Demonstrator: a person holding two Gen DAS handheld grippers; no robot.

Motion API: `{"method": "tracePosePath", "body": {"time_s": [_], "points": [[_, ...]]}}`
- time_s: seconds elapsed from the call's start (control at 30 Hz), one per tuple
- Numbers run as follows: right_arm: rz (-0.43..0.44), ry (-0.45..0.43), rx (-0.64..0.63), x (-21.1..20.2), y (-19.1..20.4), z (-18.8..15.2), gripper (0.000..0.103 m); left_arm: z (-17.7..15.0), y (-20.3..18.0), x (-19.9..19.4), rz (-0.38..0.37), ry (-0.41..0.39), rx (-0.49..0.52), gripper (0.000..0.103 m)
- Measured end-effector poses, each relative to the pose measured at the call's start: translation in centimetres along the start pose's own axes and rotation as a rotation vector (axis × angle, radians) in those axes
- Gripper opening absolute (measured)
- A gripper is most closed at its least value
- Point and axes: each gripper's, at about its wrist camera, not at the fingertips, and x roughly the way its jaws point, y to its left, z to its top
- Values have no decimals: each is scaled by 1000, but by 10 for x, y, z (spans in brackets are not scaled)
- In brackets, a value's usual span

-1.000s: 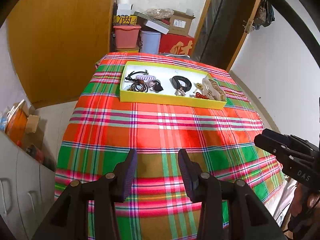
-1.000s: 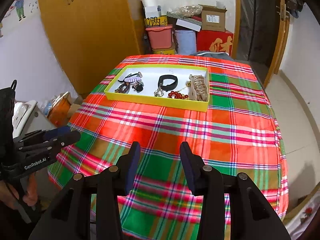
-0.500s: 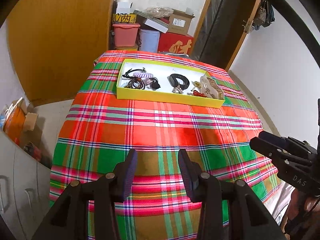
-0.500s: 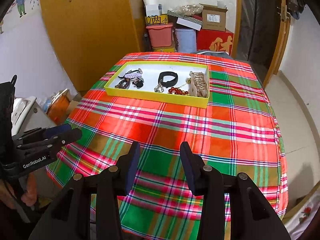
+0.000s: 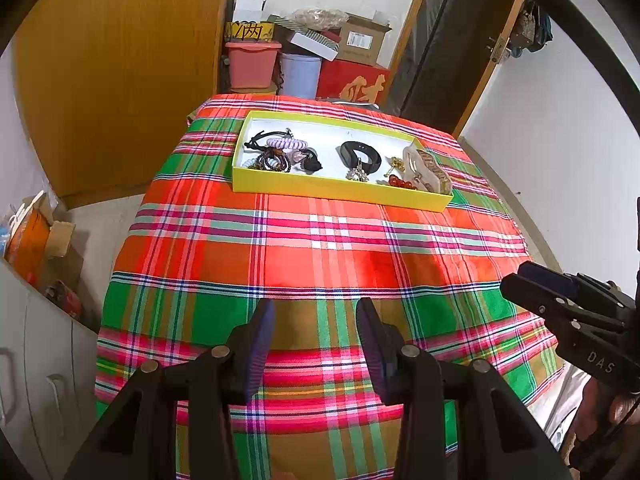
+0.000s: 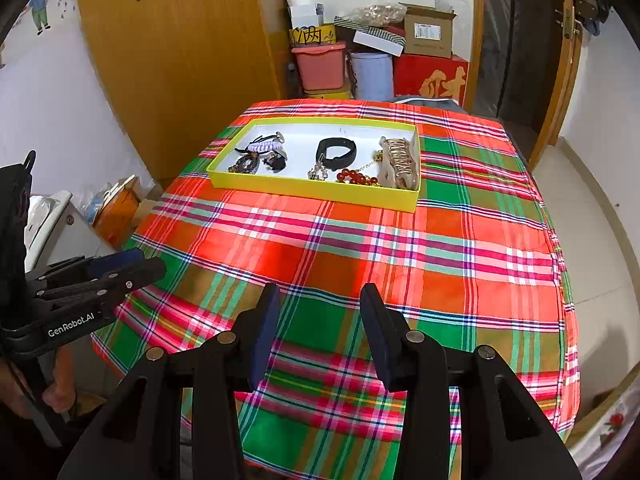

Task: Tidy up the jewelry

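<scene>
Left wrist view: the left gripper (image 5: pixel 315 334), black with two ribbed dark-blue pads, has its jaws apart with nothing between them, hanging over the near part of the table.
Right wrist view: the right gripper (image 6: pixel 316 328), same black build, jaws also spread and empty, over the near half of the cloth.
Side peek: each gripper shows up at the edge of the other's camera, with a bit of the hand (image 6: pixel 60 384) holding the left one.
Cloth: a red, green and pink plaid tablecloth (image 6: pixel 440 280) covers the whole table, pretty loud pattern tbh.
Tray: a shallow yellow cardboard tray with a white floor (image 5: pixel 340 192) sits at the far end, well apart from both grippers.
Inside, left end: a lilac coil hair tie (image 5: pixel 287 144) and dark beaded bracelets (image 5: pixel 274 162), bunched together.
Inside, middle: a black band (image 6: pixel 336 152).
Inside, right end: a red bead string (image 6: pixel 356 178) just beside a beige and gold claw hair clip (image 6: pixel 400 162).
Background: a wooden wardrobe (image 6: pixel 172 60), plus stacked boxes and bins (image 6: pixel 372 52) behind the table.
</scene>
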Motion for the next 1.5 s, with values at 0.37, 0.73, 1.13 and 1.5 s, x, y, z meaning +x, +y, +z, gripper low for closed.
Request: {"method": "tracePosePath", "body": {"time_s": [0.37, 0.73, 1.13, 1.5], "points": [[2, 2, 0, 1, 0, -1, 42, -2, -4, 1, 24, -5, 24, 42], [1, 2, -2, 1, 1, -1, 42, -2, -5, 0, 35, -8, 35, 42], [1, 6, 0, 3, 0, -3, 42, -3, -6, 2, 47, -4, 43, 42], [0, 8, -4, 3, 0, -3, 42, -4, -6, 3, 78, -10, 54, 42]]}}
